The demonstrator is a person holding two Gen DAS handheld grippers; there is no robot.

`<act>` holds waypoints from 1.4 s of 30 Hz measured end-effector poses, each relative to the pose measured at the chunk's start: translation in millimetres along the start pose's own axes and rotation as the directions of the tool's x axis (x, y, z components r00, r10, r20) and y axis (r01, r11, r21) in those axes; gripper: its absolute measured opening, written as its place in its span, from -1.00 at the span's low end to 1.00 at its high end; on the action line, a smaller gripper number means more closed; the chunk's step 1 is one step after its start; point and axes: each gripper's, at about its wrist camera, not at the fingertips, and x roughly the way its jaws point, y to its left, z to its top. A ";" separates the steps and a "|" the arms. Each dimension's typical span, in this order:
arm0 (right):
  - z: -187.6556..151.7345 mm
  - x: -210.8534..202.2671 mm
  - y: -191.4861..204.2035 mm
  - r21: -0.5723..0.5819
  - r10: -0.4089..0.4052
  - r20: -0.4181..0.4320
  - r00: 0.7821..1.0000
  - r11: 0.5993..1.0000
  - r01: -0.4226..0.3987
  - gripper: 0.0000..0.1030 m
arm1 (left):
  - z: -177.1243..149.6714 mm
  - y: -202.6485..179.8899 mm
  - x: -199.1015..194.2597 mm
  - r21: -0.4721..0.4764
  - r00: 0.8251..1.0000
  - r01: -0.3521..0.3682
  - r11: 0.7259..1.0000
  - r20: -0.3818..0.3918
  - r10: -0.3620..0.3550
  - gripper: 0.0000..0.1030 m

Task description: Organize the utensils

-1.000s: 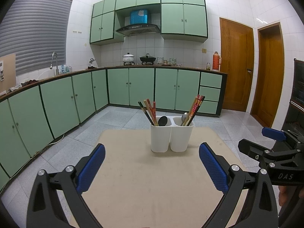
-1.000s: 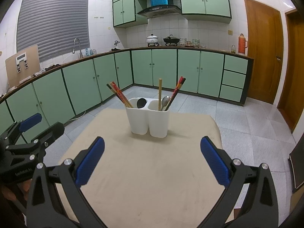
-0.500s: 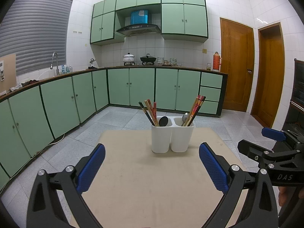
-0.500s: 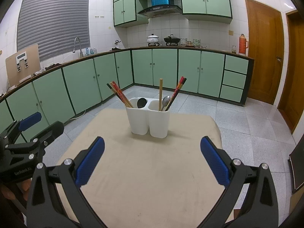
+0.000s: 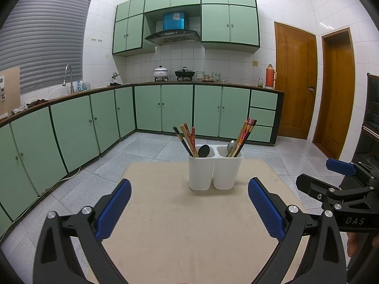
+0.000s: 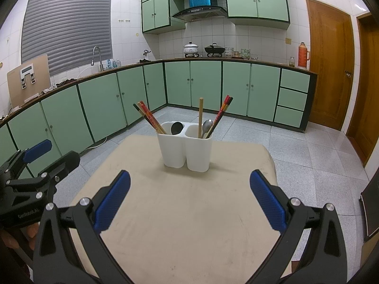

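A white two-compartment utensil holder (image 5: pixel 214 174) (image 6: pixel 186 148) stands upright near the far end of a beige table (image 5: pixel 189 224) (image 6: pixel 189 213). Its left cup holds several chopsticks (image 5: pixel 187 140) (image 6: pixel 150 118) and a dark spoon (image 5: pixel 203 151) (image 6: pixel 176 127). Its right cup holds chopsticks (image 5: pixel 244 135) (image 6: pixel 221 112), one plain wooden stick (image 6: pixel 200 116) and a metal spoon (image 5: pixel 231 145) (image 6: pixel 206 126). My left gripper (image 5: pixel 189 209) (image 6: pixel 51 155) is open and empty, well short of the holder. My right gripper (image 6: pixel 189 203) (image 5: pixel 319 174) is open and empty too, beside the left one.
Green base cabinets (image 5: pixel 71 127) run along the left and back walls, with a sink tap (image 5: pixel 67 75) and pots (image 5: pixel 161 72) on the counter. Wooden doors (image 5: pixel 295 82) stand at the right. Grey tiled floor (image 6: pixel 308 146) surrounds the table.
Both views have shifted only slightly; the holder and utensils stay in place and both grippers remain open.
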 end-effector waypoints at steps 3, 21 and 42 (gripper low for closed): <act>-0.4 -0.1 0.1 0.000 0.000 0.000 1.000 1.000 0.000 0.90 | 0.0 0.2 0.5 0.000 1.000 -0.001 1.000 0.000 0.001 0.88; -0.1 0.2 0.2 -0.001 0.000 0.000 1.000 1.000 0.000 0.90 | 0.5 -0.2 2.1 -0.002 1.000 -0.001 1.000 -0.001 0.001 0.88; -1.3 3.1 -3.2 0.001 -0.004 -0.005 1.000 1.000 0.004 0.90 | -0.3 -1.5 4.1 -0.012 1.000 -0.005 1.000 -0.001 0.005 0.88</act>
